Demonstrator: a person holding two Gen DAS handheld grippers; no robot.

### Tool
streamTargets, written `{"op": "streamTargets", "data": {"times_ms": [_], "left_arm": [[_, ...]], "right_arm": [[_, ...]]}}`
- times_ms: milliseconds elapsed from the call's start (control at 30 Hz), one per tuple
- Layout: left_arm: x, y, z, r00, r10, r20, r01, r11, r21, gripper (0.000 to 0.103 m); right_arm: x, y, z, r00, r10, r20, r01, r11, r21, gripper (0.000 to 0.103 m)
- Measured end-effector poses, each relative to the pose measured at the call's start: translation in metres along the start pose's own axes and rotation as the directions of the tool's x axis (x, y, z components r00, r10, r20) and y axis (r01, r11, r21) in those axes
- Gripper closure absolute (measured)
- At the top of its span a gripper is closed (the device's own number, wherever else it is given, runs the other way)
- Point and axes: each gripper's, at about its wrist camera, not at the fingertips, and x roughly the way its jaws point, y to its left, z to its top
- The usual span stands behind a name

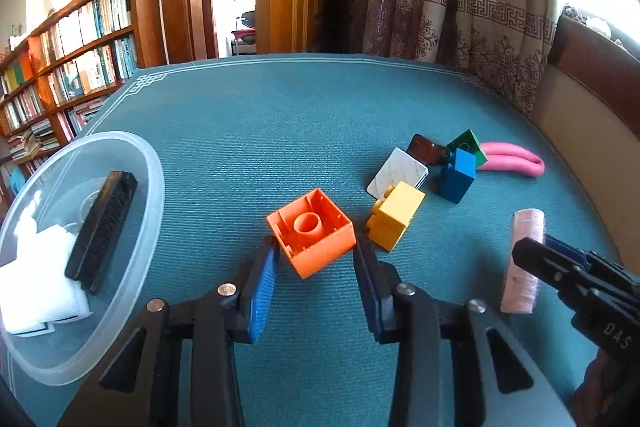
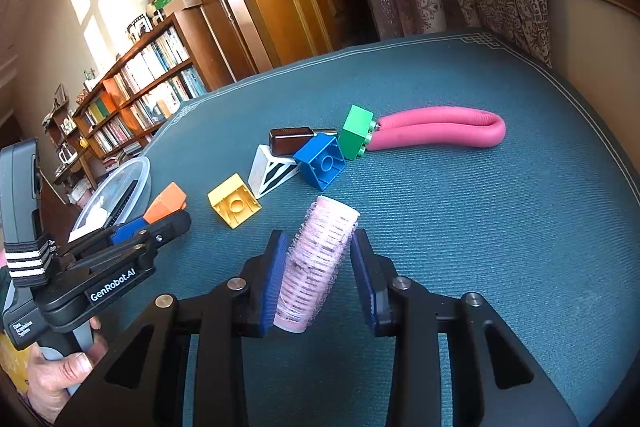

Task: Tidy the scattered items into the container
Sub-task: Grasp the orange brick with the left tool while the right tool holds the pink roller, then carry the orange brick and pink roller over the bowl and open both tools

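Both tongs sit spread apart, each straddling its own target on the teal counter (image 1: pixel 320 115). Left tongs (image 1: pixel 314 267) bracket the orange block (image 1: pixel 312 237), which lies hollow side up between the blue pads; the pads look just beside its flanks, not yet pressing. Right tongs (image 2: pixel 316 279) flank the pink hair roller (image 2: pixel 316 267); its left pad seems to touch the roller's mesh, the right pad stands off it.

The step in hand reads as a double pick-up, with neither grasp closed. The clear container (image 1: pixel 156 187) lies to the left of the left tongs, already holding a black comb (image 1: pixel 102 227) and something white. Ahead of the tongs wait the yellow block (image 2: pixel 234 205), blue block (image 2: pixel 322 165), green block (image 2: pixel 356 131) and a folded pink foam tube (image 2: pixel 440 127).

Next, each pair should squeeze shut, lift clear, then carry leftward to the container. The roller is soft, so a gentle close looks wise.
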Motion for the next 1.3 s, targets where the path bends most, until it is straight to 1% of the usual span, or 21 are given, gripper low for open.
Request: {"op": "streamTargets", "data": {"times_ms": [167, 367, 500, 667, 767, 967, 1200, 1300], "left_arm": [[-0.016, 0.01, 0.005, 0.999, 0.026, 0.046, -0.026, 0.999, -0.02, 0.06], [-0.031, 0.03, 0.01, 0.995, 0.054, 0.08, -0.049, 0.997, -0.067, 0.06], [-0.035, 0.045, 0.009, 0.991, 0.096, 0.095, -0.086, 0.991, -0.103, 0.06], [-0.041, 0.066, 0.008, 0.98, 0.168, 0.111, -0.152, 0.979, -0.136, 0.06], [-0.041, 0.078, 0.008, 0.972, 0.205, 0.115, -0.185, 0.969, -0.162, 0.06], [-0.04, 0.106, 0.007, 0.965, 0.236, 0.114, -0.209, 0.955, -0.21, 0.06], [-0.037, 0.134, 0.006, 0.96, 0.257, 0.11, -0.22, 0.939, -0.265, 0.06], [-0.036, 0.141, 0.007, 0.954, 0.277, 0.115, -0.238, 0.934, -0.268, 0.06]], "right_arm": [[-0.004, 0.006, 0.0, 1.0, 0.013, 0.013, -0.012, 1.0, -0.015, 0.068], [-0.004, 0.013, -0.002, 1.0, 0.021, 0.016, -0.021, 0.999, -0.035, 0.069], [-0.004, 0.019, -0.003, 1.0, 0.021, 0.016, -0.02, 0.999, -0.05, 0.069], [-0.004, 0.031, -0.002, 1.0, 0.021, 0.013, -0.02, 0.997, -0.08, 0.069], [-0.003, 0.042, -0.001, 1.0, 0.026, 0.009, -0.025, 0.994, -0.106, 0.07], [0.001, 0.066, 0.008, 0.998, 0.062, -0.003, -0.062, 0.99, -0.125, 0.069], [0.01, 0.109, 0.022, 0.994, 0.112, 0.005, -0.109, 0.978, -0.175, 0.07], [0.017, 0.13, 0.027, 0.99, 0.14, 0.004, -0.136, 0.972, -0.193, 0.069]]}}
